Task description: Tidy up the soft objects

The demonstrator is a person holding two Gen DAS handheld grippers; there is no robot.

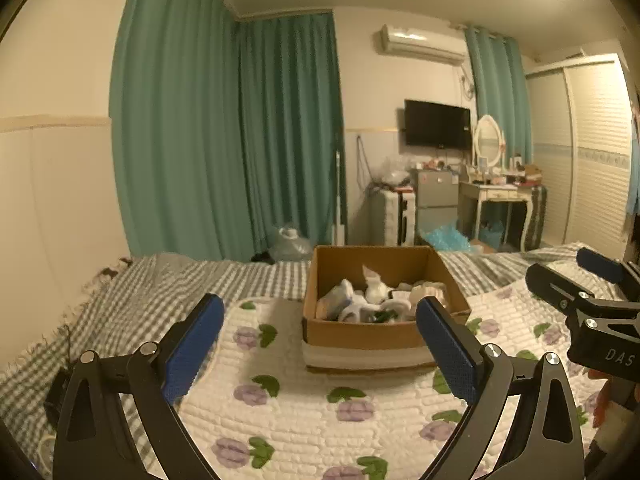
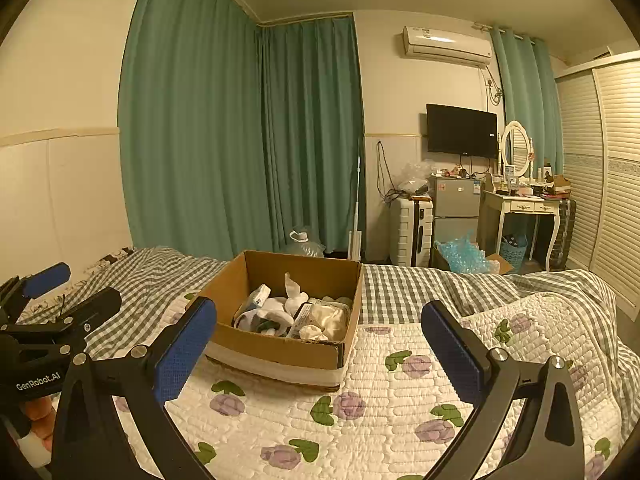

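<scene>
The left gripper (image 1: pixel 320 344), marked "GenRobot.AI", and the right gripper (image 2: pixel 319 350), marked "DAS", hover side by side over a floral quilt (image 2: pixel 380 412), jaws spread wide, empty. Ahead, soft objects (image 2: pixel 292 312) fill a cardboard box (image 2: pixel 280 350).

Brown box (image 2: pixel 280 350), white floral quilt (image 2: pixel 400 400), seemingly grey-checked blanket (image 2: pixel 400 292), teal curtains (image 2: pixel 240 140).

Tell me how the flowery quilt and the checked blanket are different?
The quilt is white with purple flowers and green leaves; the blanket has grey and white checks. The quilt looks puffy and stitched; the blanket looks thin and rumpled. The box sits on the quilt, with the blanket behind it. Both cover the bed.
</scene>
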